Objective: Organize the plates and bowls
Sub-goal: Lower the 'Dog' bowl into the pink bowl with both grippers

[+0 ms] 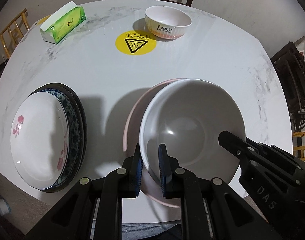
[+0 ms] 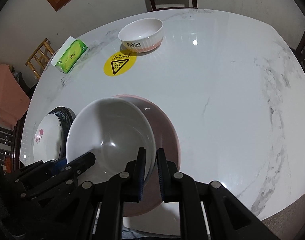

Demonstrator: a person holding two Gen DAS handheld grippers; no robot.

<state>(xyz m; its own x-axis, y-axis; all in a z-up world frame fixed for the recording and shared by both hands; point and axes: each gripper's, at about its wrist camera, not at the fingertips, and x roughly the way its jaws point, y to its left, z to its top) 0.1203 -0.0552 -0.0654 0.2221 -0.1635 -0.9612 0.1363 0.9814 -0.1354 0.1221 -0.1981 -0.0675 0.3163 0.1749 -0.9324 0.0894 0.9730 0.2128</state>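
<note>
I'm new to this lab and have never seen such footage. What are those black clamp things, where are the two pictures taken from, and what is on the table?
No robot arm here: a person holds a two-finger gripper in each hand, and each gripper carries a wide-angle camera looking along its fingers. One picture is from the left gripper, the other from the right gripper; each also shows the other gripper at its edge.

Both grippers are shut on the rim of one white bowl, on opposite sides. It hangs tilted over a larger pink bowl on the round marble table; whether the two touch I cannot tell.

Also on the table: a stack of plates, the top one white with red flowers, a small bowl marked "Rabbit", a green tissue box and a yellow hot-surface sticker.
</note>
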